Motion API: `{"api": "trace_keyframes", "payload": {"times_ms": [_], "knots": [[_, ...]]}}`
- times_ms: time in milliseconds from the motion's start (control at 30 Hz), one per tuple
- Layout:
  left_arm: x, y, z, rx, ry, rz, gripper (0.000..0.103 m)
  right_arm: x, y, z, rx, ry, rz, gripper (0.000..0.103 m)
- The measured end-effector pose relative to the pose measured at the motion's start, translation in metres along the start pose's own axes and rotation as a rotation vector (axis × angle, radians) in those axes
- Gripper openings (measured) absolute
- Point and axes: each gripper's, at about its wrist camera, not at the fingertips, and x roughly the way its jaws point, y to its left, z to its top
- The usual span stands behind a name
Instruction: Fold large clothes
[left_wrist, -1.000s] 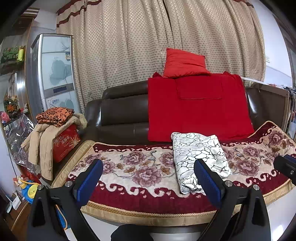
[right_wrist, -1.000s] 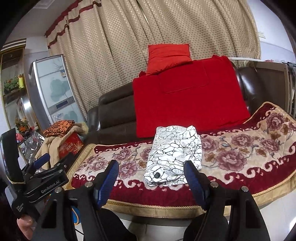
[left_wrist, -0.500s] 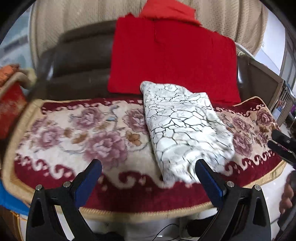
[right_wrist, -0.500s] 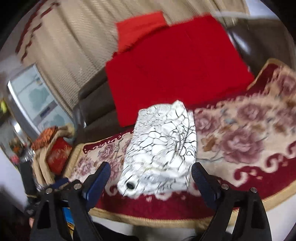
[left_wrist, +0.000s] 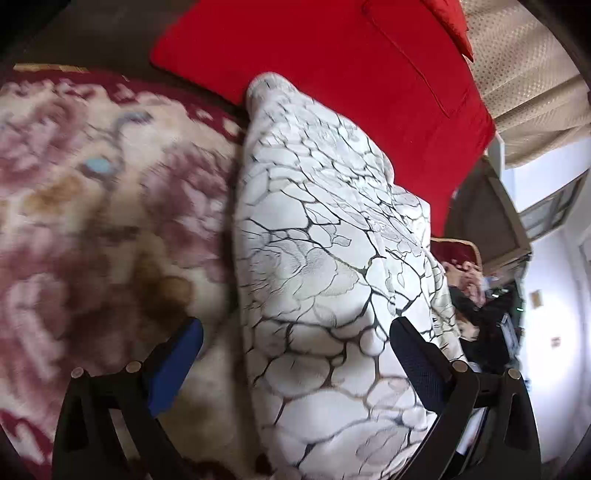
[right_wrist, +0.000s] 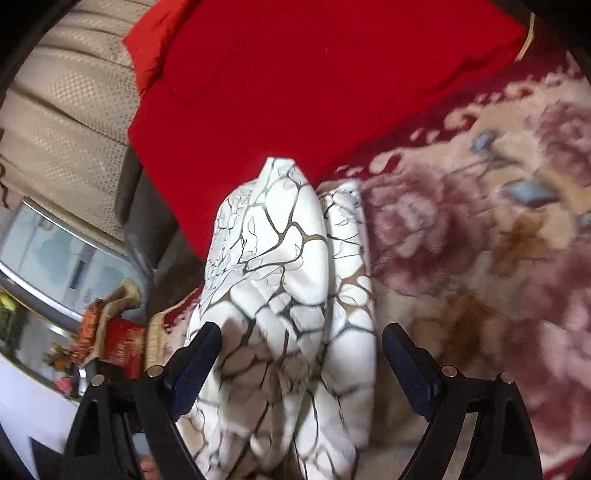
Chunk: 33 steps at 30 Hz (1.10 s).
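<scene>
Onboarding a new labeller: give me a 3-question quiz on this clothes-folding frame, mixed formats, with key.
1. True or false: the left claw is clamped shut on the white crackle-print garment.
2. Multiple choice: what does the garment lie on? A) bare wooden floor B) floral sofa cover C) glass table
3. Fill in: behind the garment, draped over the sofa back, is a ___ blanket.

Key
1. False: both pads stand wide apart, with the garment in front of and between them; the right claw is open too.
2. B
3. red
</scene>
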Motion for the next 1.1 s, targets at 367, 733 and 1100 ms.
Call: {"api": "trace_keyframes", "payload": {"times_ms": [367, 733, 1100], "knots": [[0.037, -0.022, 0.003, 0.090, 0.101, -0.086, 0.101, 0.056, 0.013, 0.005, -0.069, 0.131, 0.176, 0.079], [0.010, -0.053, -0.008, 0.171, -0.015, -0.063, 0.088, 0.055, 0.063, -0.015, -0.191, 0.035, 0.086, 0.042], [-0.096, -0.041, -0.032, 0.213, -0.255, 0.058, 0.087, 0.061, 0.157, -0.060, -0.384, -0.030, 0.247, 0.039]]}}
